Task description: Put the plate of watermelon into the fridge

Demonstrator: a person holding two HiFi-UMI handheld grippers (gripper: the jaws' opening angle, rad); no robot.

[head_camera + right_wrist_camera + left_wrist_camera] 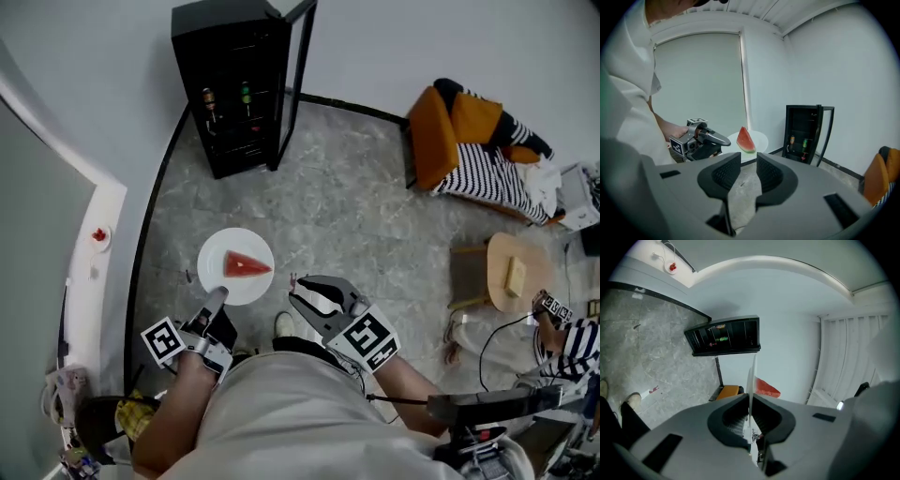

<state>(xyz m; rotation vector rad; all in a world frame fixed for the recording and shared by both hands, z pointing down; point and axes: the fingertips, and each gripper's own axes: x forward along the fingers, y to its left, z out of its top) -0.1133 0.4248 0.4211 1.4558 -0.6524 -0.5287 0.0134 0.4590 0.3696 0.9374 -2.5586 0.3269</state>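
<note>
My left hand-held gripper [217, 296] clamps the rim of the one white plate [221, 249], which bears one watermelon slice [247, 266]. My right hand-held gripper [307, 292], just beside it, gapes empty. Far ahead stands one open black fridge [230, 94].

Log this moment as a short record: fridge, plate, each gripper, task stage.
fridge: black mini fridge, door open
plate: round white plate carrying a red watermelon wedge, held in the air, outside the fridge
left gripper: shut on the plate's rim
right gripper: open, empty, beside the plate
stage: plate not yet in the fridge
</note>
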